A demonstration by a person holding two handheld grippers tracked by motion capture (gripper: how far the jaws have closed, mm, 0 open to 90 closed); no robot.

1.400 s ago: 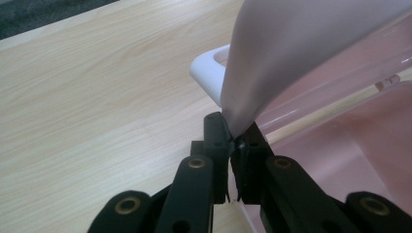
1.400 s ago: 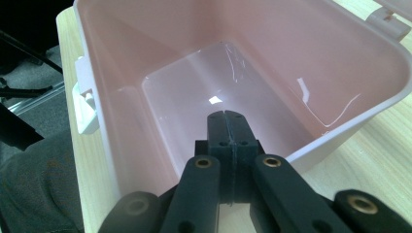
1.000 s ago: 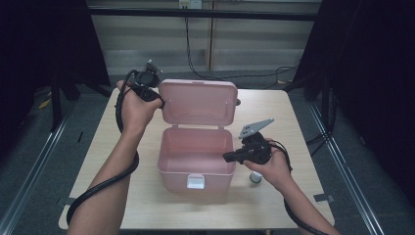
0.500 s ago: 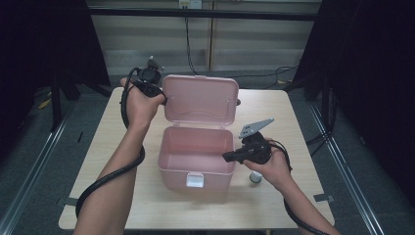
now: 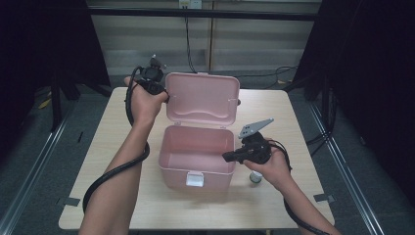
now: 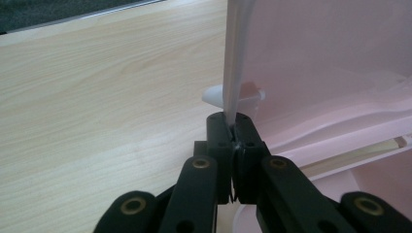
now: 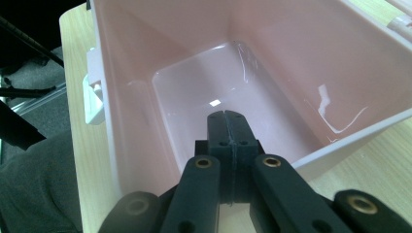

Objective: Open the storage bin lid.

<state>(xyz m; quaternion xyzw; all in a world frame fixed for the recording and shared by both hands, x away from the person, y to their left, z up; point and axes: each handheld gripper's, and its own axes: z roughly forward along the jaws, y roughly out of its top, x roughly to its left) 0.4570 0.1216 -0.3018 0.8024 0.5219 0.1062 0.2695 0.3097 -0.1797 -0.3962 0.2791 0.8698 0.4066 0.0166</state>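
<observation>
Pink box [image 5: 197, 156] sits mid-table, lid [image 5: 202, 99] standing upright at its back edge. Left gripper [image 6: 235, 127] is clamped on the lid's left edge; right gripper [image 7: 228, 127], jaws closed and empty, rests over the box's right rim pointing into the bare interior. Lid's long axis runs across the table, so it would likely swing forward and down toward the right gripper.

You are working in a lab-style recording booth: black curtains [image 5: 44, 44] flank a pale wooden table [image 5: 274, 205], with metal floor rails [image 5: 39, 161] beside its edges.
</observation>
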